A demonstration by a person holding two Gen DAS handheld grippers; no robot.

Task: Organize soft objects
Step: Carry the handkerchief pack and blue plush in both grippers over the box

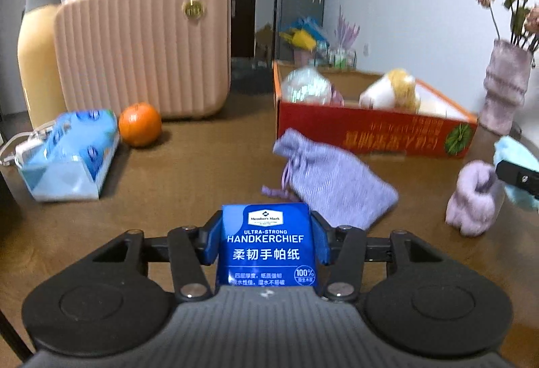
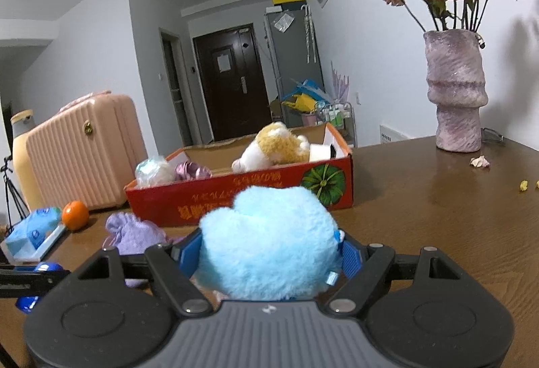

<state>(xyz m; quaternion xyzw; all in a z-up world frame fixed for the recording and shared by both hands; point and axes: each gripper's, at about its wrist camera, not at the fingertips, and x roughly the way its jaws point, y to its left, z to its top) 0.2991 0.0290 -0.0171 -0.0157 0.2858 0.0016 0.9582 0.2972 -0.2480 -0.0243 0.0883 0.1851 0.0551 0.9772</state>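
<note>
So both claws have something in them right now. In the left wrist view the left gripper (image 1: 266, 241) sits bottom centre of the frame, its blue pads closed narrow on a blue tissue pack (image 1: 266, 246) with "HANDKERCHIEF" printed on the front, pressed on both sides. Just above it on the brown table (image 1: 188, 179) lies a purple drawstring pouch (image 1: 333, 179), and at the right edge there's a rolled lilac sock (image 1: 471, 199) standing on the table.

In the right wrist view the right gripper (image 2: 269, 255) is spread a fair bit wider, its pads squeezing a fluffy light blue plush (image 2: 269, 240) that fills the middle of the frame.

The red cardboard box (image 2: 242, 199) sits mid-frame right behind the plush. Inside it are a yellow and white stuffed animal (image 2: 273, 145) toward the right and a clear crinkly bag (image 2: 153, 171) at the left end.

Left side of that view: a pink ribbed suitcase (image 2: 81, 159), an orange (image 2: 74, 214) in front of it, and a blue tissue box (image 2: 33, 233) near the left edge. Upper right has a purple vase (image 2: 454, 91) of dried roses
</note>
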